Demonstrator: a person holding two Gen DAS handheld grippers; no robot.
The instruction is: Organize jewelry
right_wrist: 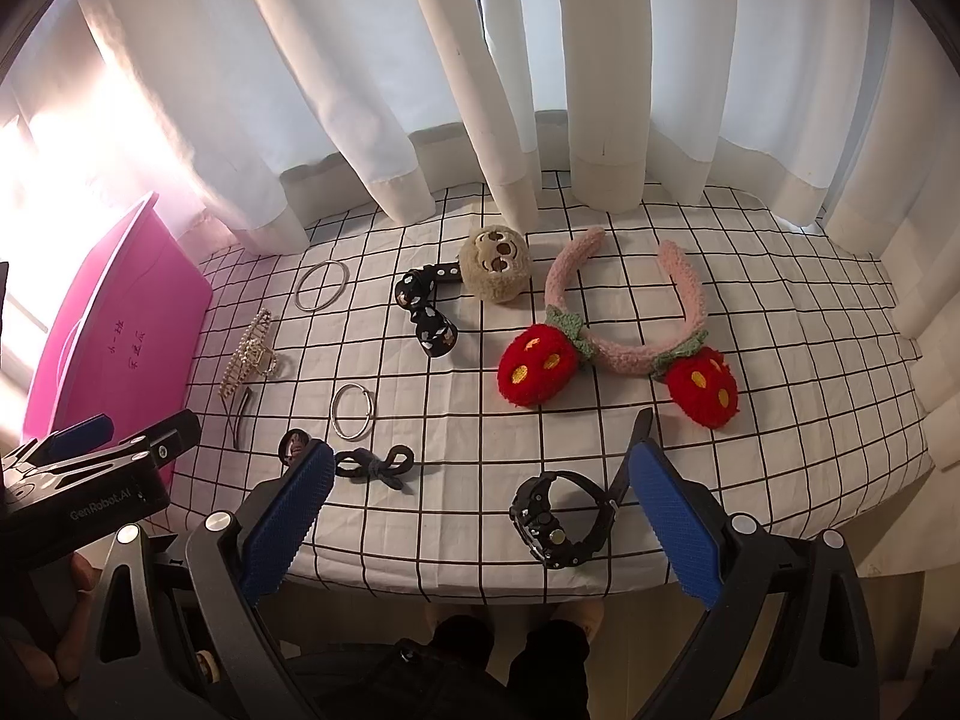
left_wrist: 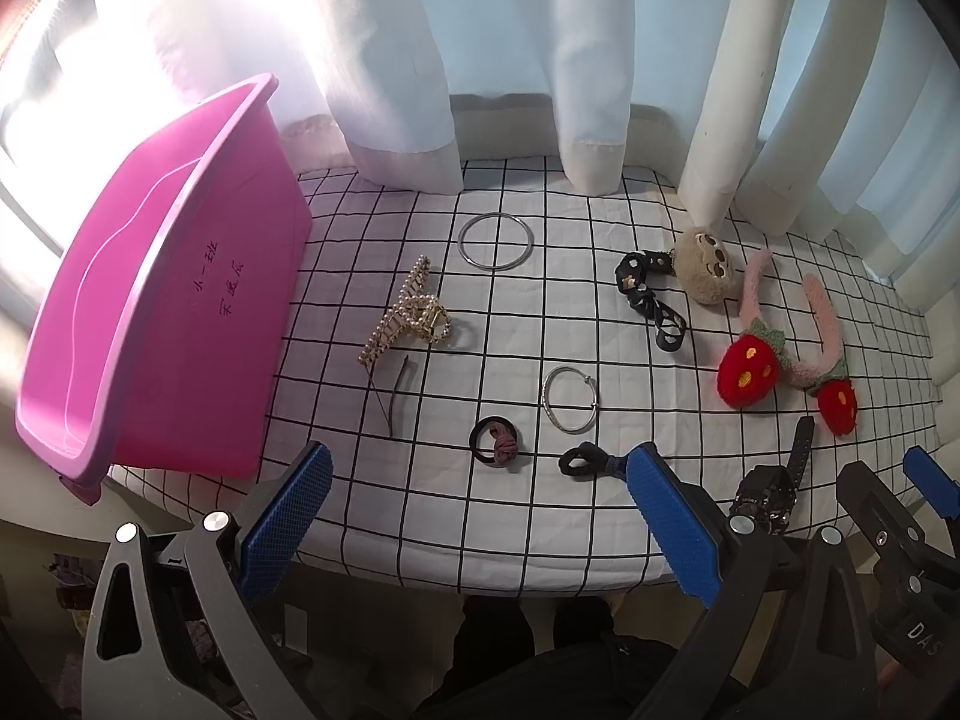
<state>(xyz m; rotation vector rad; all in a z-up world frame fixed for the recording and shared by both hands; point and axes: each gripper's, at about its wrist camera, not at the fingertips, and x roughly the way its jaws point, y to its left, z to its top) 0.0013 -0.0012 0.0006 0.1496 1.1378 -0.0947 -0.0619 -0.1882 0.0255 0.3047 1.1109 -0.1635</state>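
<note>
Both grippers [left_wrist: 480,516] [right_wrist: 480,516] agape; pink bin [left_wrist: 150,312] seemingly empty

Pink bin [left_wrist: 180,300]: handwritten dark characters on its outer wall, two short columns; the strokes look Chinese, too loose to read with certainty. They show again in the right wrist view, smaller and fainter.
Black watch [left_wrist: 765,495]: small white word "SPORT" on the case, seen from the left wrist camera; nothing legible on it from the right wrist camera.
Left gripper [right_wrist: 90,456]: "GenRobot.AI" in pale letters along its black body, in the right wrist view.
Right gripper [left_wrist: 900,498]: pale letters "DAS" on its body at the frame edge, cut off there.
</note>
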